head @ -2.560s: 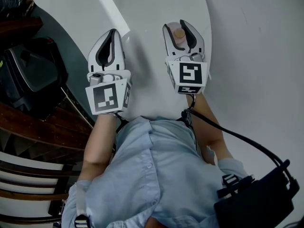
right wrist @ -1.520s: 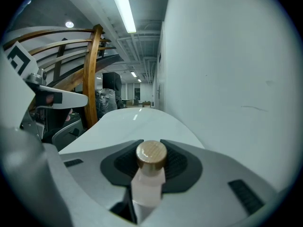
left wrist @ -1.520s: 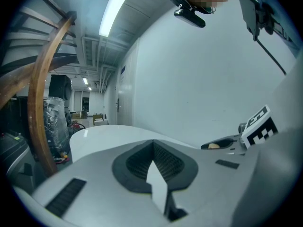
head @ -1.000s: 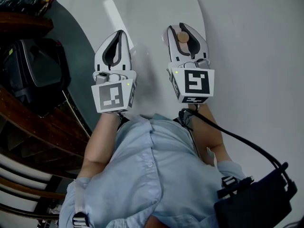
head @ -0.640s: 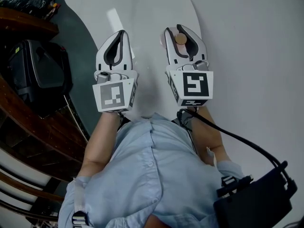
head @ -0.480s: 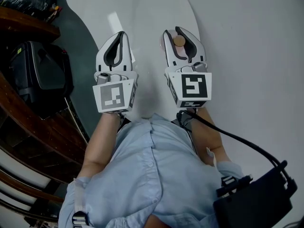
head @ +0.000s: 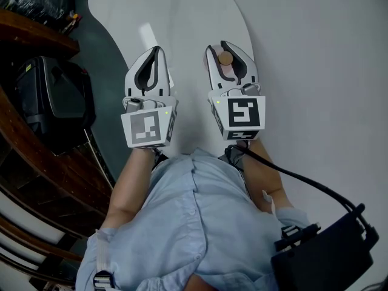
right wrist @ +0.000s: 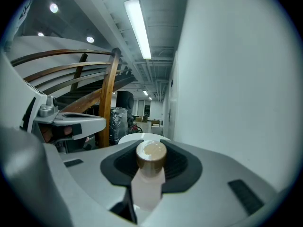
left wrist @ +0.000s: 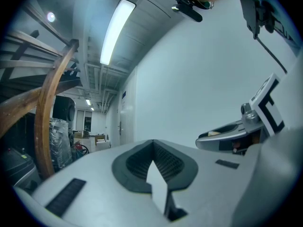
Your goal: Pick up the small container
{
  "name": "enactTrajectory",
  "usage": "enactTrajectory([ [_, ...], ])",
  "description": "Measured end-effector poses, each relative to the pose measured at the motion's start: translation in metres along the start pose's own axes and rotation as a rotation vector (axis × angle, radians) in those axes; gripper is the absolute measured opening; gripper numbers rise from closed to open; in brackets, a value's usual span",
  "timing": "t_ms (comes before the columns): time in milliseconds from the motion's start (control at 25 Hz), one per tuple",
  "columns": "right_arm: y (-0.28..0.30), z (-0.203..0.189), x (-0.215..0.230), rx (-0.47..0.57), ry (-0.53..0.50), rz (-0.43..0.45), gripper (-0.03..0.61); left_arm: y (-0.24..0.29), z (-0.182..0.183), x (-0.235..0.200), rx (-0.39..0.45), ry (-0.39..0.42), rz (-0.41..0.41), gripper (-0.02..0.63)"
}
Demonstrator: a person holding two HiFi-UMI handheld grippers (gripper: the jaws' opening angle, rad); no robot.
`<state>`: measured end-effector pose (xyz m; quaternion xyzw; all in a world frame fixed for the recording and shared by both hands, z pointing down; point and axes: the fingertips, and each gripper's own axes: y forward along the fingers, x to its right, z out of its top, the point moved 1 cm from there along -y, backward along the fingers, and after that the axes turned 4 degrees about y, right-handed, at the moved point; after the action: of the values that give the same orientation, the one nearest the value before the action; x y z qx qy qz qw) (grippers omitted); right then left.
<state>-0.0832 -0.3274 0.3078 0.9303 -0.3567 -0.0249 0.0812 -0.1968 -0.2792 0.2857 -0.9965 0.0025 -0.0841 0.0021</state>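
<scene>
Right tool (head: 219, 48) clamps the small container (right wrist: 150, 161) upright by its body, seemingly just clear above the bench (head: 182, 17), so we should squeeze evenly and lift without tilting.

The small translucent pale-pink container (right wrist: 147, 190) has a tan round cap (right wrist: 151, 155). The white right claw (head: 218, 47) and white left claw (head: 156, 51) show black ribbed pads (left wrist: 168, 162); their marker cubes (head: 241, 114) bear black-and-white squares.

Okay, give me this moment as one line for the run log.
right gripper: shut on small container, brown cap outward | left gripper: shut, empty | white table: below both grippers
</scene>
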Motion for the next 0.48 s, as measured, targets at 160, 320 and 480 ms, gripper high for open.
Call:
enactTrajectory([
  [160,0.0015,-0.0003,-0.0015,-0.004,0.005,0.001,0.103,0.0,0.0,-0.0016,-0.001,0.001,0.0,0.0],
  [320,0.0018,0.0005,-0.0009,-0.004,0.002,-0.002,0.103,0.0012,0.0003,-0.0014,0.003,-0.002,-0.004,-0.002],
  [480,0.0013,0.0013,0.0002,0.0,0.008,-0.004,0.103,0.002,-0.0002,-0.0012,-0.007,0.001,0.0,0.0],
])
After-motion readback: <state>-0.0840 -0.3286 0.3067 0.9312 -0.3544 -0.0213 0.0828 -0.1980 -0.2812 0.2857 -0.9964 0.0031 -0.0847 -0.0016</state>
